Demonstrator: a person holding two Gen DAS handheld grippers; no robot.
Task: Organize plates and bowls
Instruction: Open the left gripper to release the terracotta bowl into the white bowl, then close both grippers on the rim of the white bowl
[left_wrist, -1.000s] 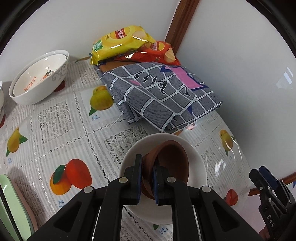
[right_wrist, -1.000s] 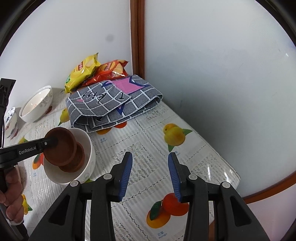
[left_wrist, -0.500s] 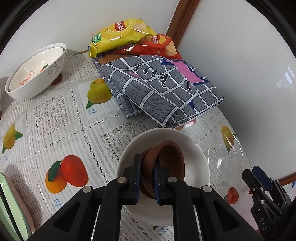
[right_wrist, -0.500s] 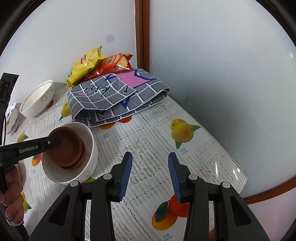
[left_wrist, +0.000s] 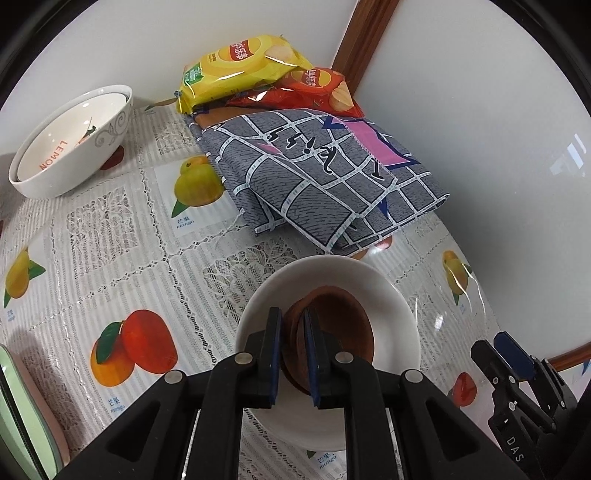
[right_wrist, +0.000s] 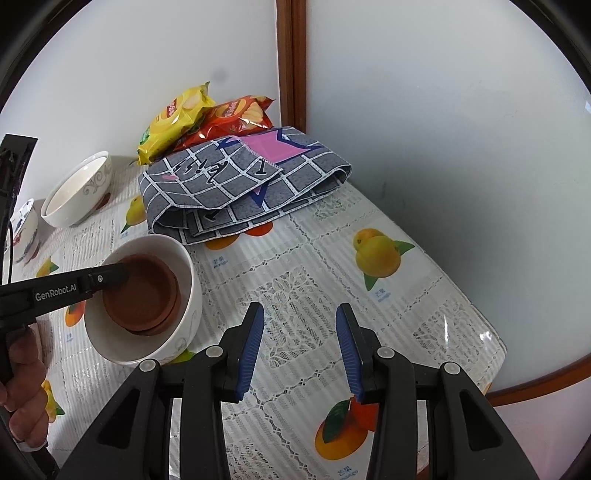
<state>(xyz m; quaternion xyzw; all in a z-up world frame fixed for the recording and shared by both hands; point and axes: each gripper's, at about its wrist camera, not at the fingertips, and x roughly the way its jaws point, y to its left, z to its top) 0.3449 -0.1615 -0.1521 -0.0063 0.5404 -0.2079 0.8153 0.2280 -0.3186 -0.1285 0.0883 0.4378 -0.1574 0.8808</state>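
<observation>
My left gripper (left_wrist: 292, 345) is shut on the rim of a brown bowl (left_wrist: 340, 332), which sits low inside a white bowl (left_wrist: 395, 306) on the table. In the right wrist view the brown bowl (right_wrist: 142, 297) lies on another brown bowl inside the white bowl (right_wrist: 186, 295), with the left gripper (right_wrist: 110, 277) on its near-left rim. My right gripper (right_wrist: 299, 345) is open and empty above the tablecloth, to the right of the white bowl. It also shows in the left wrist view (left_wrist: 517, 363) at the lower right.
A stack of white bowls marked LEMON (left_wrist: 66, 147) stands at the back left. A folded grey checked cloth (left_wrist: 325, 177) and chip bags (left_wrist: 240, 70) lie at the back corner by the walls. A green plate edge (left_wrist: 22, 424) shows at the lower left. The table edge (right_wrist: 491, 332) runs on the right.
The left gripper has lowered the brown bowl deeper into the white bowl and stayed shut on its rim. The right gripper has stayed open and shifted slightly.
</observation>
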